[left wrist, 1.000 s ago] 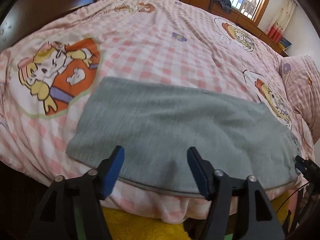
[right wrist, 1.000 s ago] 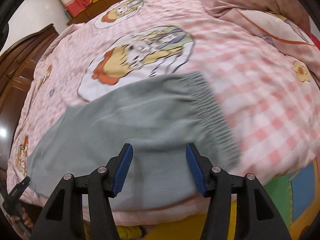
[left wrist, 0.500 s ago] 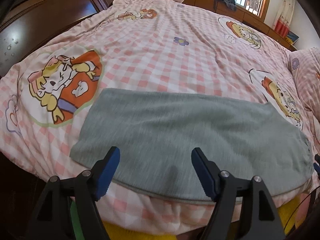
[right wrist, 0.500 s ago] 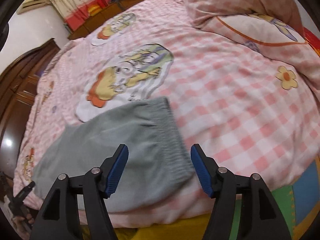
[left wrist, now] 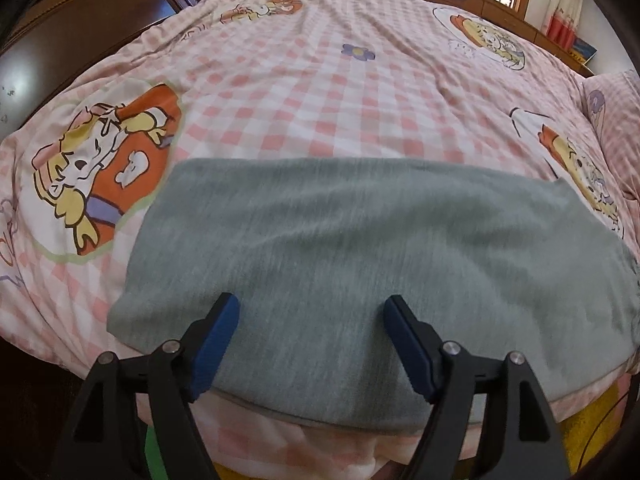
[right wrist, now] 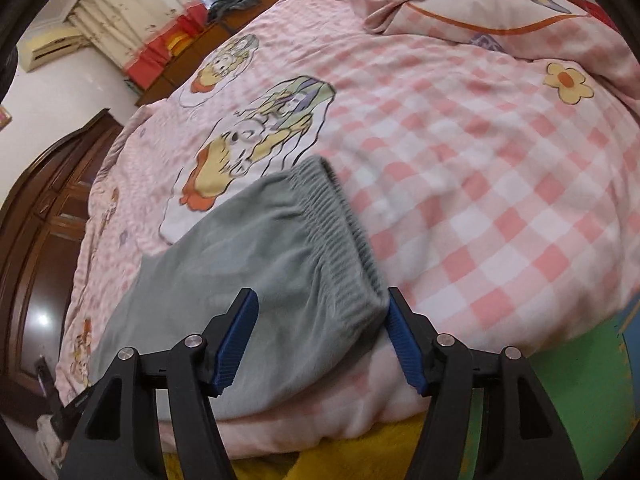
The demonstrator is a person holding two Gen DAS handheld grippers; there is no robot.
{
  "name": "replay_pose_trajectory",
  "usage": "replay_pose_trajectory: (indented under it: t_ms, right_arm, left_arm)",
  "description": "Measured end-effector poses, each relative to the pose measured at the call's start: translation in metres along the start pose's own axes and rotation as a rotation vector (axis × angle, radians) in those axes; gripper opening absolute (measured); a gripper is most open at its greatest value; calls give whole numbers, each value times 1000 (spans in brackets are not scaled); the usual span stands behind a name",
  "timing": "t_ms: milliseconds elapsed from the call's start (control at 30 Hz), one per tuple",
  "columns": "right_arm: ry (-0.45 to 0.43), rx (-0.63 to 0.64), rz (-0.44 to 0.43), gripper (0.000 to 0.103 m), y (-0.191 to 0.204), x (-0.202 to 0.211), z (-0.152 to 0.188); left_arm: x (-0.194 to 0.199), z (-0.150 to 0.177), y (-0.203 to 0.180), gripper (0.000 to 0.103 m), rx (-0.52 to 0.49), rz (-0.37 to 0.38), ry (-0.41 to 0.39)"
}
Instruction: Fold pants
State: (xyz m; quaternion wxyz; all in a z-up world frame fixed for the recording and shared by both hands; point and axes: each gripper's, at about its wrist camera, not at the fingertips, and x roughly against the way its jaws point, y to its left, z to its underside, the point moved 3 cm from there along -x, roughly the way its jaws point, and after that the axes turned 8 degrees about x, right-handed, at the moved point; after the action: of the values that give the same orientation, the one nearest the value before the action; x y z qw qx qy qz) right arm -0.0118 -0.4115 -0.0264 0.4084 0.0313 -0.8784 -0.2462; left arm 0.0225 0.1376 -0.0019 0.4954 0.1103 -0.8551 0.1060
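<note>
- Lying flat along the near edge of the bed, the grey pants are already doubled leg on leg, probably so both ends can be reached from one side.
- Hovering over the near hem toward the leg end on the left, the left hand-held gripper has just been opening; its jaws stand spread with cloth below them, nothing pinched, which suggests a grab is being lined up.
- At the right, the right hand-held gripper is spread over the near corner of the ribbed waistband, its right pad just beside the corner, not yet squeezing.
- Beyond, a pillow lies well apart.
</note>
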Motion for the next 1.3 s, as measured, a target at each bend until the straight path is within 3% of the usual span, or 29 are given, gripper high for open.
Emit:
replay_pose_trajectory:
  t_ms: [367, 467, 567, 733, 767, 800, 833, 1033, 1300]
  right_arm:
    - [-38, 2, -62, 66, 16, 5, 13]
    - [-42, -60, -73, 64, 5, -2, 14]
    - [-78, -118, -32, 50, -8, -4, 12]
    - [-114, -166, -36, 48, -17, -6, 5]
    - [-126, -180, -35, 41, -18, -4, 3]
    - [-145, -189, -32, 25, -19, -1, 2]
    - [-162, -187, -32, 22, -19, 3, 1]
    - [-245, 5, -34, 20, 31, 38, -15]
    - [-219, 281, -96, 20, 133, 46, -27]
  left_arm:
    - [-3, 2, -3, 85, 8, -14, 10]
    - [-2, 3, -3, 85, 5, -13, 10]
    - [-2, 4, -2, 85, 8, -9, 11]
    - [-2, 5, -2, 85, 1, -8, 8]
    - [-3, 6, -3, 85, 0, -10, 7]
    - [-3, 6, -3, 85, -2, -12, 8]
    - [-3, 6, -3, 85, -4, -13, 7]
    - [4, 6, -3, 85, -19, 5, -2]
    - [22, 5, -3, 85, -70, 23, -23]
